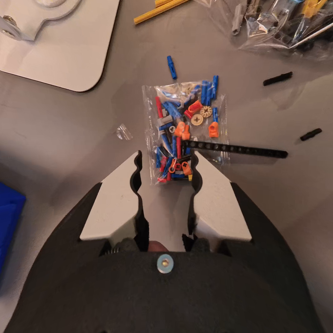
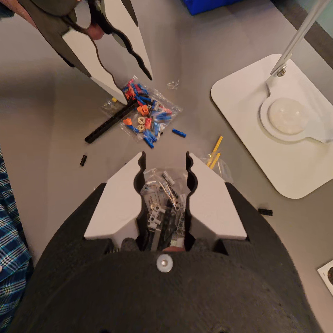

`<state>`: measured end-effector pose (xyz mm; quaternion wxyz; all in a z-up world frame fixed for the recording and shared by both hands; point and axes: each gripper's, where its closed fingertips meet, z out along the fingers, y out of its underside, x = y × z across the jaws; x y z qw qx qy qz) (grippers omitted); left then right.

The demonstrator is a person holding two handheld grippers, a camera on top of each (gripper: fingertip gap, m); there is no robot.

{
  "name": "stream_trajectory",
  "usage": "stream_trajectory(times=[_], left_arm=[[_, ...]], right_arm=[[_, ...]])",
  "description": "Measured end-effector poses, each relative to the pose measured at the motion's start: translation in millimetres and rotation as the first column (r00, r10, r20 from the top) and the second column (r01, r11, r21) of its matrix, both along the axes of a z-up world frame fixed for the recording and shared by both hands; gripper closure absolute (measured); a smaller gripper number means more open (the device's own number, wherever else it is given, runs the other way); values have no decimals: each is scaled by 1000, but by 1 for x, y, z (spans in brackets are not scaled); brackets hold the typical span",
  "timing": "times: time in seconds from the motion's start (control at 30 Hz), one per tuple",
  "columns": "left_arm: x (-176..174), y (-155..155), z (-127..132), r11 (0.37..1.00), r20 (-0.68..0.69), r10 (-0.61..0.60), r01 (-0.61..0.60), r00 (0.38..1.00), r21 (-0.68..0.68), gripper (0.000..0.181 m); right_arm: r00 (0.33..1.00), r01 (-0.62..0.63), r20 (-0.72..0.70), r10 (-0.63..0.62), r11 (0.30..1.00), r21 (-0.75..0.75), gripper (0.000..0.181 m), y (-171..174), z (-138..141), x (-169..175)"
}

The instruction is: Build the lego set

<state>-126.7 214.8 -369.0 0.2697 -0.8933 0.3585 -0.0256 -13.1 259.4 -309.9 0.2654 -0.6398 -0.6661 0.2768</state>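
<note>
A small clear bag (image 1: 185, 129) of blue, red and orange pins and tan gears lies on the grey table. A long black beam (image 1: 234, 148) lies across its near end. My left gripper (image 1: 167, 156) is open, and its fingertips straddle the near end of the bag. From the right wrist view the left gripper (image 2: 137, 90) comes down from the upper left onto the small bag (image 2: 146, 115) and the beam (image 2: 110, 124). My right gripper (image 2: 165, 156) is open above a larger clear bag (image 2: 165, 198) of grey and black parts, seen between its fingers.
A loose blue pin (image 1: 172, 67), black pins (image 1: 277, 78) (image 1: 310, 134), yellow axles (image 1: 158, 12) and a plastic scrap (image 1: 124, 132) lie around. A white lamp base (image 2: 270, 126) stands to the right. A blue box (image 2: 207, 5) is at the far edge, and a plaid sleeve (image 2: 10, 234) is at the left. Some 15 cm of space lies between my two pairs of fingers. It is some 4 cm from my left tips to the plastic scrap (image 1: 124, 132). Seen from the right wrist view (image 2: 172, 85) as well.
</note>
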Motion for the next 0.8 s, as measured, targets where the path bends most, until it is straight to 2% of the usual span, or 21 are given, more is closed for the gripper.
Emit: stream_trajectory(times=[0.2, 0.37, 0.43, 0.53, 0.8], left_arm=[[8, 1, -3, 1000, 48, 5, -5, 999, 8, 140], [16, -9, -5, 998, 53, -69, 69, 996, -1, 143], [15, -11, -5, 997, 48, -82, 82, 995, 3, 146], [15, -15, -5, 994, 40, -108, 108, 993, 2, 148], [16, -22, -5, 992, 73, -125, 123, 990, 22, 148]], right_arm=[[1000, -9, 8, 9, 1000, -20, 141, 2, -3, -13], [1000, -17, -18, 15, 996, -84, 145, 2, -2, -24], [999, -35, -38, 31, 993, -110, 156, 0, 0, -29], [998, -49, -45, 44, 993, -109, 159, 4, -1, -35], [986, -164, 31, 166, 985, -42, 170, -4, -29, -45]])
